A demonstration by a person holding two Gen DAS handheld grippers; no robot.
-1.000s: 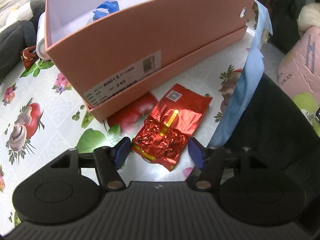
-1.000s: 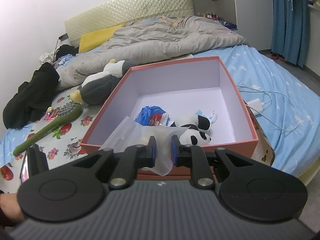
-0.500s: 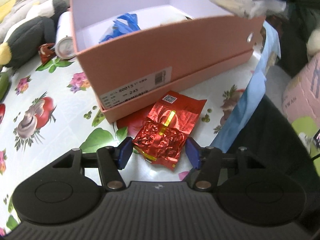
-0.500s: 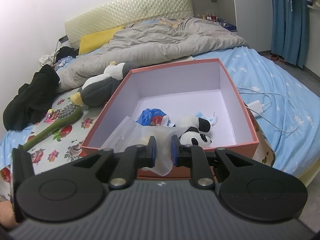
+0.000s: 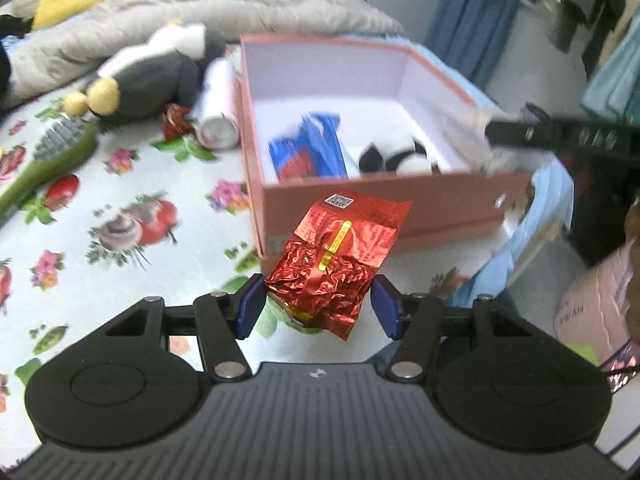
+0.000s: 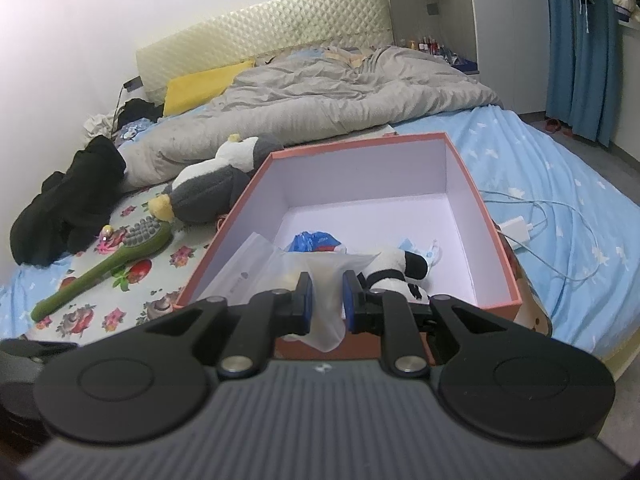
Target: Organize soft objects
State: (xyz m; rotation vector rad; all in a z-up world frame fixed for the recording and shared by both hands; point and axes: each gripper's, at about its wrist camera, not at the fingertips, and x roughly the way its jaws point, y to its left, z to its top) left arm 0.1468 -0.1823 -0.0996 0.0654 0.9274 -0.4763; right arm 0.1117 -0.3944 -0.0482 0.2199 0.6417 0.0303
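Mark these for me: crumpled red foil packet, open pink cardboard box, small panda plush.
crumpled red foil packet (image 5: 320, 280), left wrist view, wrinkled lower body.
open pink cardboard box (image 6: 466, 168), right wrist view, right rim.
small panda plush (image 6: 400, 266), right wrist view, white and black body.

Left gripper (image 5: 319, 305): all black plastic. Wide body w/ thin ridges running across, like stripes. Tiny white mark in the middle of the top edge. 2 big round discs, one each side, w/ a smaller circle pressed in. Triangle holes in the side arms. 2 black bars go fwd to the fingers; each has a shiny silver screw at the bottom and a small one up top. Dark blue pads (image 5: 250, 307) on the insides.

Right gripper (image 6: 326, 300): same build. Black ridged body, same small white mark, 2 round discs, silver screws on the bars. Blue pads (image 6: 307, 299) too.
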